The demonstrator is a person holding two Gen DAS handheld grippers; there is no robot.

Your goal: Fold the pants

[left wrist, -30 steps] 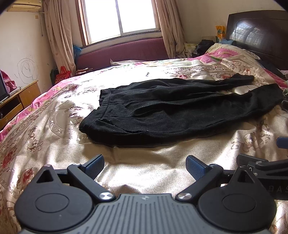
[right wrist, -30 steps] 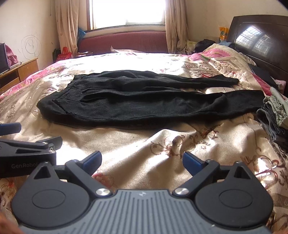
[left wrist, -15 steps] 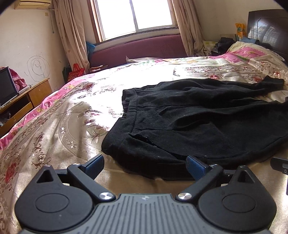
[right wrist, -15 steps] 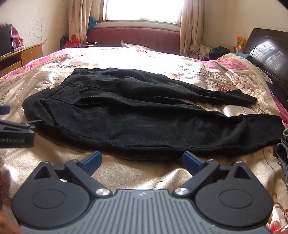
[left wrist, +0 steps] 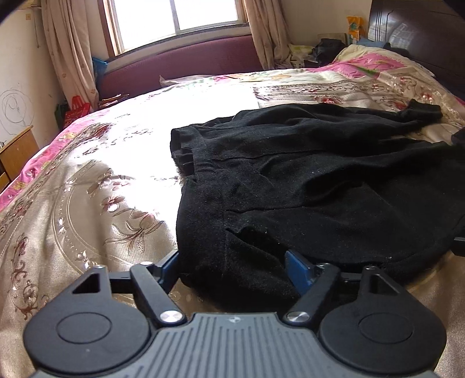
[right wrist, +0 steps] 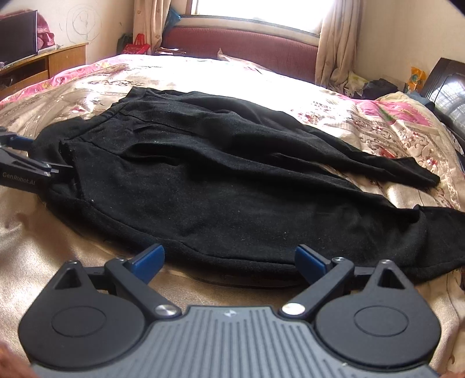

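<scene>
Left claw (left wrist: 232, 266) closing, black pants (left wrist: 305, 186) waistband corner between pads, seen left wrist only. Right claw (right wrist: 229, 258) spread at near leg edge; far leg cuff seen there.

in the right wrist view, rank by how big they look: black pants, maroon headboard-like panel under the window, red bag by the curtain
1. black pants, which lie nearest the camera, so nearness inflates them
2. maroon panel
3. red bag, far off and small

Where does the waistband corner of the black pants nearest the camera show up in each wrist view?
Left wrist: the waistband corner sits low centre, between the closing left gripper fingers.
Right wrist: the same corner lies at the left edge, beside the left gripper.
Shared landmark: the window.
</scene>
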